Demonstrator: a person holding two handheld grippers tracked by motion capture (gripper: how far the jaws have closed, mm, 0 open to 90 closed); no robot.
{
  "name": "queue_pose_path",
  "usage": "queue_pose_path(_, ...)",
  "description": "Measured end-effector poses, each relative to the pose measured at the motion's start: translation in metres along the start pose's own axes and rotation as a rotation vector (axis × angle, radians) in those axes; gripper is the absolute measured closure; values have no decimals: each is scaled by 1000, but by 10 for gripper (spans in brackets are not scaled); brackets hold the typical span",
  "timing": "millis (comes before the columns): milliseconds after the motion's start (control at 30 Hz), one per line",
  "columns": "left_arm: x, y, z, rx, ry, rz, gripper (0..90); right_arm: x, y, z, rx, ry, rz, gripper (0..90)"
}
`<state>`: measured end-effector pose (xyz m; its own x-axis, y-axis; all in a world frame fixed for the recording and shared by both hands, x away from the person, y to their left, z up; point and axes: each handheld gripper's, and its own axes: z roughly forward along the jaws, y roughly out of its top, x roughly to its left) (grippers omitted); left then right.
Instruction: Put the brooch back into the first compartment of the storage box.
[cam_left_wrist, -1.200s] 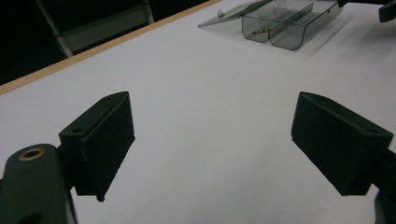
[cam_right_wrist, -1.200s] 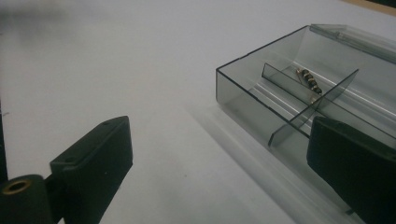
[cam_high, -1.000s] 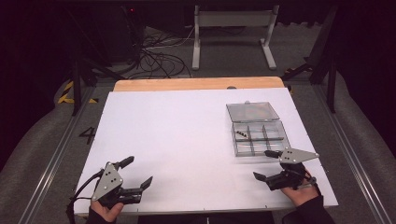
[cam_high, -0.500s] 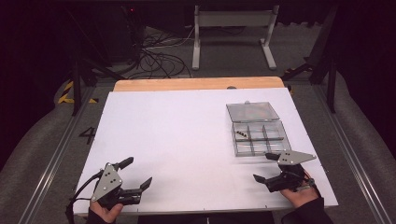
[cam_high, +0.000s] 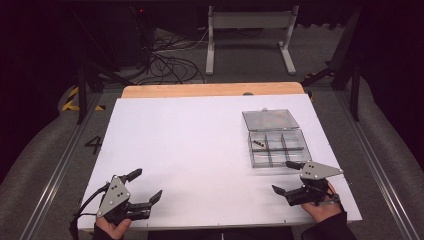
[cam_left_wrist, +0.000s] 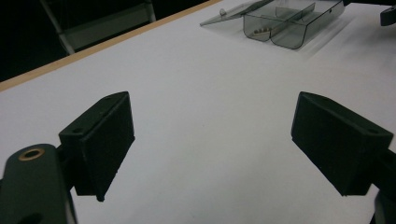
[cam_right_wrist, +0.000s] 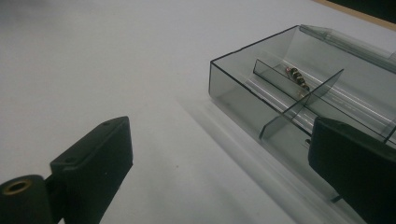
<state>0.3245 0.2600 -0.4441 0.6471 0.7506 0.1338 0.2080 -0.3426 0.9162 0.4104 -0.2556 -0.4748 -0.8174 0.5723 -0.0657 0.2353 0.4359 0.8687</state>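
A clear smoky plastic compartment box (cam_high: 278, 148) with its lid (cam_high: 270, 119) folded open behind it lies on the right of the white table (cam_high: 200, 145). Small dark pieces (cam_high: 259, 144) sit in one rear-left compartment, also seen as small dark pieces (cam_right_wrist: 298, 76). My right gripper (cam_high: 287, 177) is open just in front of the box's near edge, one jaw close to the box (cam_right_wrist: 299, 93). My left gripper (cam_high: 145, 186) is open near the front left of the table, nothing between its jaws, with the box (cam_left_wrist: 285, 23) far off.
A wooden strip (cam_high: 215, 90) runs along the table's far edge. Metal rails (cam_high: 55, 170) flank the table on both sides. Cables (cam_high: 165, 55) and a white stand (cam_high: 250, 30) are on the floor behind.
My right gripper has drifted slightly toward the near right corner of the box. The left gripper has barely moved.
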Motion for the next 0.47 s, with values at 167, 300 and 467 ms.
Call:
queue_pose_path(167,-1,0,1,3,-5,5,141,0,0,0,1,3,0,70)
queue_pose_path(300,0,0,2,7,-8,10,140,0,0,1,8,3,-1,67)
queue_pose_path(467,1,0,2,2,-12,3,140,1,1,2,8,1,-12,65)
